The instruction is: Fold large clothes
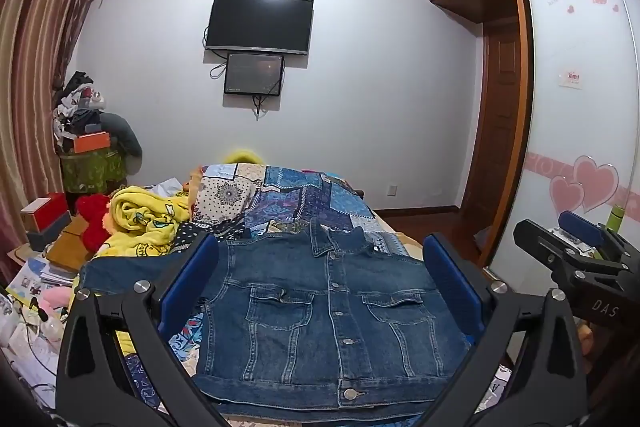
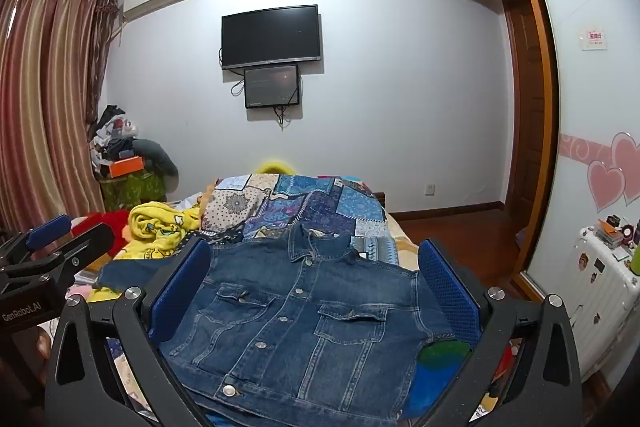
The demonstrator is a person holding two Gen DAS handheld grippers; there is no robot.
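- I see a dark blue denim jacket (image 1: pixel 332 311) with silver buttons.
- My tongs' pads (image 1: pixel 188 283) are blue.
- The quilt (image 1: pixel 296 195) is blue patchwork.
- The blanket (image 1: pixel 148 219) is yellow.

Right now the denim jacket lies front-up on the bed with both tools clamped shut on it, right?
Not quite: both tools are open, touching nothing. The denim jacket lies front-up on the bed, framed by the left tool and right tool in each wrist view.

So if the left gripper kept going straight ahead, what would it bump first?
Probably the denim jacket, lying flat on the bed between the open left gripper fingers; depth is hard to judge.
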